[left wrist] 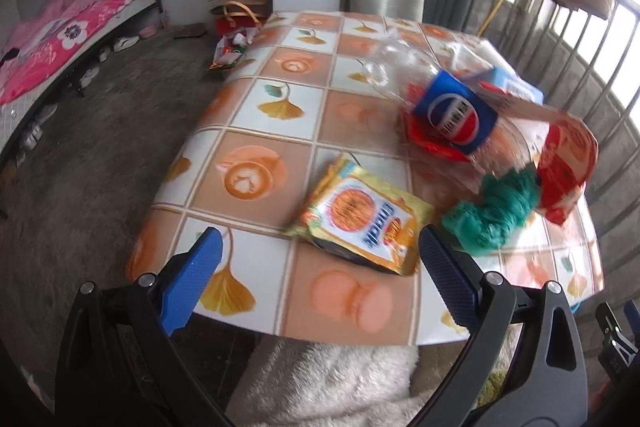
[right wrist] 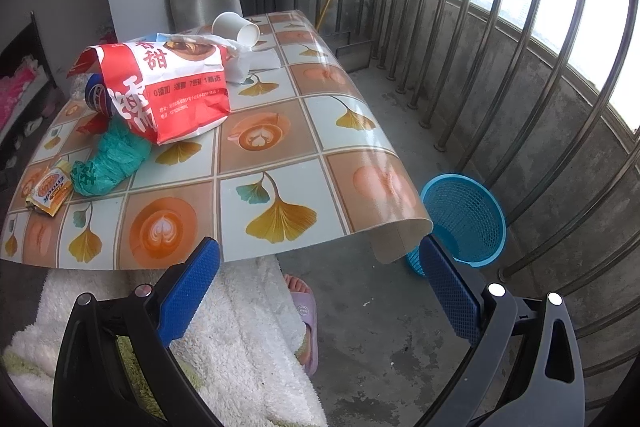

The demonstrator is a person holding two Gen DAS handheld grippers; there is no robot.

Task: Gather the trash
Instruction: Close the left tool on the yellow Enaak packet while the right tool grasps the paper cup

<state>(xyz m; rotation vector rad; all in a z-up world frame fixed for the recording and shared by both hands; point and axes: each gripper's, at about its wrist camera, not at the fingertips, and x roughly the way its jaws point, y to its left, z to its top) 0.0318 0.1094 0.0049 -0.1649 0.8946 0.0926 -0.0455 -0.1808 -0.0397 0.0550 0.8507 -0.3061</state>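
Tiled tablecloth [right wrist: 280, 131] bearing one red bag [right wrist: 168, 87], one Pepsi bottle [left wrist: 452, 115], one yellow packet [left wrist: 360, 223], one paper cup [right wrist: 236, 27]; left gripper [left wrist: 320, 263] and right gripper [right wrist: 320, 267] both spread wide, empty.

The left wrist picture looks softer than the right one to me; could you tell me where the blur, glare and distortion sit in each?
Left wrist view: motion blur smears the plastic bottle and yellow snack packet; the window at the right edge is blown out. Right wrist view: sharper, print on the red bag is legible; glare streaks the tablecloth above the blue basket; fisheye bends the window bars.
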